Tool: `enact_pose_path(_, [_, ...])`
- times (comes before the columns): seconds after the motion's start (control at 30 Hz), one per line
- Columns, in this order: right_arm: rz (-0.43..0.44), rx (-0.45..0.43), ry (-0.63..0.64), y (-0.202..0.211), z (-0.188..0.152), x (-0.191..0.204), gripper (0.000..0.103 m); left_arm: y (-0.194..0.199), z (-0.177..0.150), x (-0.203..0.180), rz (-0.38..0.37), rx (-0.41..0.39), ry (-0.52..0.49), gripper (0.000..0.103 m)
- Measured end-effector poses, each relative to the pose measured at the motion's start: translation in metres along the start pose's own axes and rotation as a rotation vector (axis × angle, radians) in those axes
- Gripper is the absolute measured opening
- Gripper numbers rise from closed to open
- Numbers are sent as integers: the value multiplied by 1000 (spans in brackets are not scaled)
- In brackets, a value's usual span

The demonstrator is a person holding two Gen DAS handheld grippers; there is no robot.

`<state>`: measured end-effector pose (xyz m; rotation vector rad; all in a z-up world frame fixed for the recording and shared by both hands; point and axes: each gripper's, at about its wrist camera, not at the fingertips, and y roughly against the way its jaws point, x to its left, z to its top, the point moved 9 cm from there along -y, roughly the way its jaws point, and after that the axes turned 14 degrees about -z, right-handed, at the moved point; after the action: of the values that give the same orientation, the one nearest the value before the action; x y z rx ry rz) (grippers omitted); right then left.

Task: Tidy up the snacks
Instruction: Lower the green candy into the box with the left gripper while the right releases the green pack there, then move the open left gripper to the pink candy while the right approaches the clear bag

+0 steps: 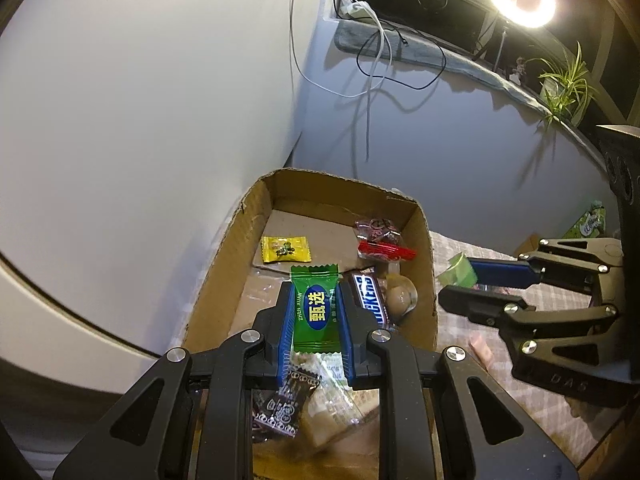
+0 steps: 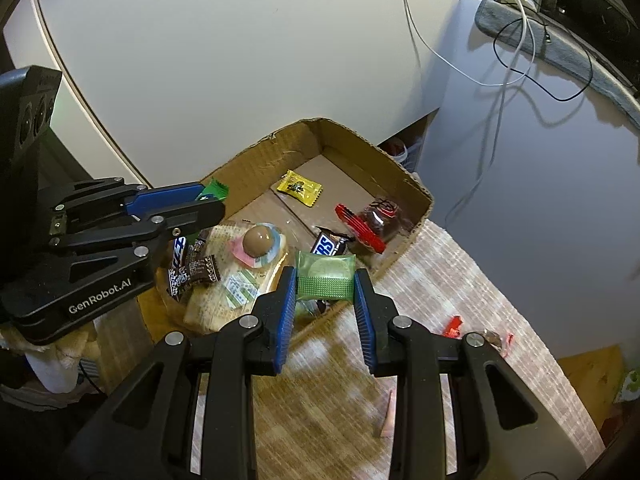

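A: From the left wrist camera, what is the left claw (image 1: 316, 314) doing?

B: It pinches a green plastic-wrapped candy with a blue oval label (image 1: 316, 310) between its blue pads, above the open brown cardboard box (image 1: 228, 248). Inside the box lie a small yellow candy packet (image 1: 286, 249), a red-wrapped snack in clear plastic (image 1: 380, 242), a dark Snickers bar (image 1: 370, 300) and a round brown chocolate ball in a clear wrapper (image 1: 400, 296). Nearer the camera, under the claw, sit a brown patterned sachet (image 1: 282, 408) and a clear-bagged bread (image 1: 336, 408).

A: And the right claw?

B: It shows at the right edge (image 1: 460, 286), over the checked cloth on the desk (image 1: 560, 380), clamped on something pale green.

A: Now the right wrist camera?

B: The right claw (image 2: 325, 280) grips a translucent green square pastry packet (image 2: 326, 276) at the box's near rim (image 2: 416, 232), just beside the Snickers bar (image 2: 330, 245). The left claw (image 2: 200, 204) hangs over the box's left side with the green candy's end (image 2: 215, 189) poking out. The yellow packet (image 2: 301, 188), red snack (image 2: 370, 222), chocolate ball (image 2: 258, 242) and brown sachet (image 2: 196, 272) lie in the box.
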<state>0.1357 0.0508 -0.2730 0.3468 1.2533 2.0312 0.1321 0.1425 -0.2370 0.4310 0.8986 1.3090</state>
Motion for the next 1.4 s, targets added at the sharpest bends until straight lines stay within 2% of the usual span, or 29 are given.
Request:
enact_pose_path(0.53, [33, 21, 13, -16, 5, 9, 31, -9, 11, -1, 2, 12, -21, 21])
enact_pose_path(0.6, [31, 18, 24, -16, 6, 11, 34, -10, 12, -2, 2, 12, -21, 22])
enact_pose_path(0.7, [20, 15, 35, -16, 7, 11, 48, -10, 13, -2, 6, 10, -23, 35])
enact_pose_path(1.13, [-7, 15, 18, -13, 0, -8, 76, -12, 19, -5, 2, 6, -21, 40])
enact_pose_path(1.2, [-8, 16, 14, -12, -2, -13, 78, -12, 20, -6, -2, 2, -17, 44])
enact_pose_path(1.4, [-20, 24, -26, -3, -12, -40, 79, -8, 19, -14, -19, -8, -7, 44])
